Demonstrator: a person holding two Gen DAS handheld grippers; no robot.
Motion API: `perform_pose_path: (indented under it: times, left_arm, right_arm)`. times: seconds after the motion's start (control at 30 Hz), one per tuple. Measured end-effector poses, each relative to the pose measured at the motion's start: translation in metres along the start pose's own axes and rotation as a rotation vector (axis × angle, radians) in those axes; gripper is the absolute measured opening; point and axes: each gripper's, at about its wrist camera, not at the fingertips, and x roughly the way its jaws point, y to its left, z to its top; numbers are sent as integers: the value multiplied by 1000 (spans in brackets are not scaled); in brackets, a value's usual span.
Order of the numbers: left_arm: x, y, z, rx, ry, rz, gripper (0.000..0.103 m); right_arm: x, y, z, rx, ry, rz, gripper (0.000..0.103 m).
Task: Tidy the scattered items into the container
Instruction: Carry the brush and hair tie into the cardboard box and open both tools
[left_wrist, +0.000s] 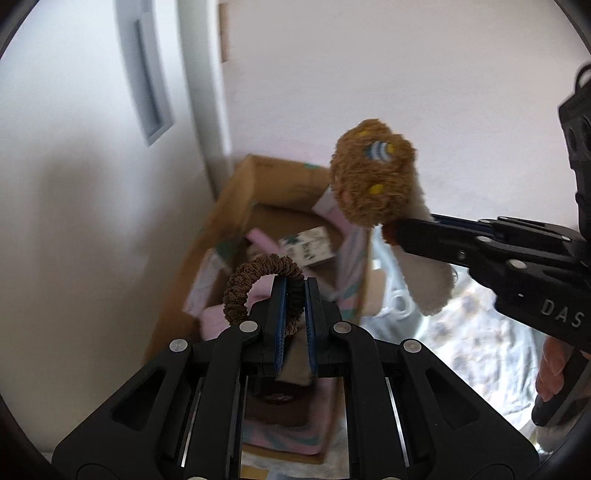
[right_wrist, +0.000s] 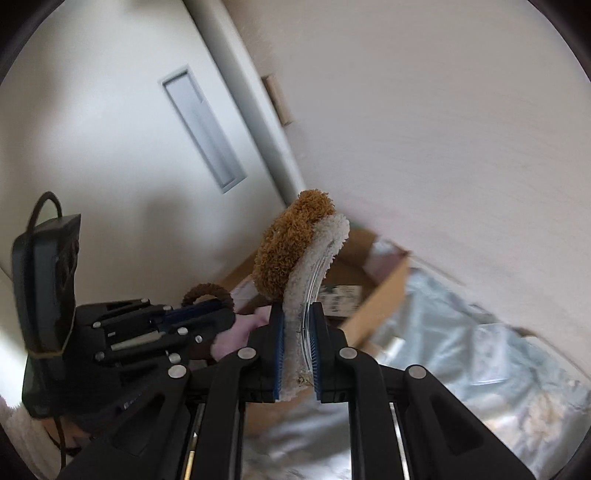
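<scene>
My left gripper (left_wrist: 294, 295) is shut on a brown scrunchie (left_wrist: 251, 280), whose loop sticks up to the left of the jaws. It hangs above an open cardboard box (left_wrist: 236, 192) by the wall. My right gripper (right_wrist: 298, 321) is shut on a fluffy plush item (right_wrist: 291, 251) with a brown curly front and a white fleece back. Seen from the left wrist, that plush item (left_wrist: 373, 173) is held above the box's right side, with the right gripper (left_wrist: 402, 232) reaching in from the right. From the right wrist, the left gripper (right_wrist: 218, 314) and the scrunchie (right_wrist: 208, 290) show at the left.
Inside the box lie pink cloth (left_wrist: 218, 321) and a small white printed carton (left_wrist: 308, 247). A white door with a recessed handle (right_wrist: 203, 133) and a white wall stand behind. Patterned grey bedding (right_wrist: 480, 354) spreads to the right. A hand (left_wrist: 554, 369) grips the right tool.
</scene>
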Motion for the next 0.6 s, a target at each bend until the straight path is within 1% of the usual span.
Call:
perform_pose_path:
  times: [0.07, 0.23, 0.33, 0.4, 0.47, 0.5, 0.53, 0.57, 0.6]
  left_arm:
    - [7, 8, -5, -3, 24, 15, 8]
    - [26, 30, -16, -60, 73, 18, 8]
    - [38, 38, -20, -78, 109, 19, 9]
    - [46, 43, -21, -86, 139, 15, 28]
    - [47, 46, -22, -98, 143, 29, 86]
    - [44, 47, -24, -101, 130, 35, 93]
    - [42, 44, -24, -100, 115, 27, 97]
    - [41, 44, -23, -95, 104, 13, 97]
    - [40, 42, -23, -88, 105, 9, 97]
  right_arm:
    - [16, 2, 1, 7, 23, 7, 12]
    - [49, 10, 0, -37, 93, -51, 12]
    - [64, 11, 5, -47, 133, -61, 12]
    - [60, 4, 4, -48, 147, -79, 13]
    - [61, 4, 3, -35, 156, -90, 17]
    - [62, 1, 3, -26, 161, -90, 19]
    - [64, -2, 4, -16, 160, -92, 25]
    - [64, -3, 5, -8, 157, -91, 36]
    - [64, -6, 6, 3, 152, -87, 41]
